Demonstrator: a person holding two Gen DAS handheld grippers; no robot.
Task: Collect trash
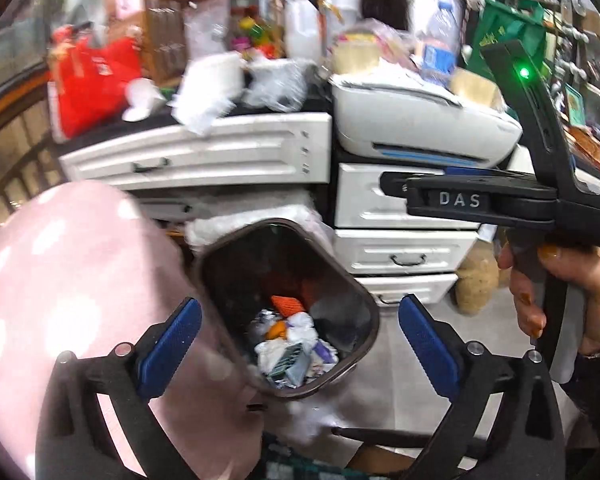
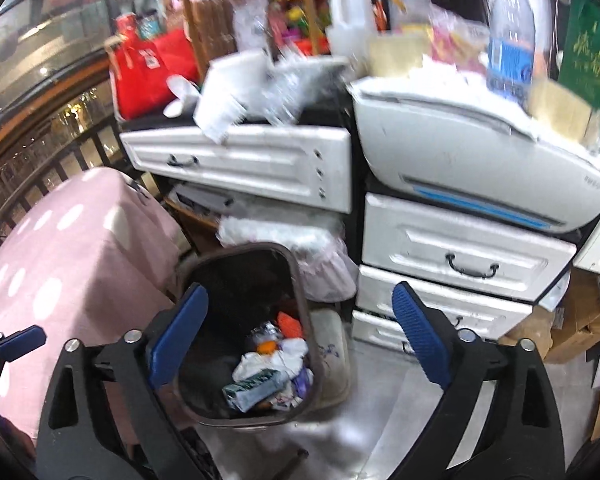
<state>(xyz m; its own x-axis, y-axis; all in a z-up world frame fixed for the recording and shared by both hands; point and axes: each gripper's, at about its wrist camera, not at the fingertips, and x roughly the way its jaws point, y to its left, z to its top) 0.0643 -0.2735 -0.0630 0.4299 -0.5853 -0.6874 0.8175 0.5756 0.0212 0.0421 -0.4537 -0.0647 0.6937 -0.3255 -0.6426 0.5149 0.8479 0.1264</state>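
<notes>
Bin: the dark trash bin (image 1: 288,308) stands on the floor in front of the white drawer unit (image 1: 400,248), just beside the pink dotted cover (image 1: 72,280). Its mouth is open towards you, which is why both wrist views look straight into it.
Trash: crumpled white wrappers, an orange scrap and a small printed carton (image 2: 256,388) lie in a heap at the bottom of the bin. I judge this load delivered.
Left gripper: your left gripper (image 1: 300,346) has its jaws spread wide with nothing between the blue pads; only the bin shows through the gap.
Right gripper: your right gripper (image 2: 300,338) is likewise wide and empty, hanging above the bin mouth. In the left view your right hand (image 1: 556,292) grips its handle, off to the side of the drawers.
Why open: neither pad touches anything, so you carry nothing.
Remaining: the desk top (image 2: 172,120) above the drawers holds white cups and clear crumpled plastic (image 2: 284,92); blur keeps me from telling which of it is trash.
Next: judged only, look to that clutter for another piece.
</notes>
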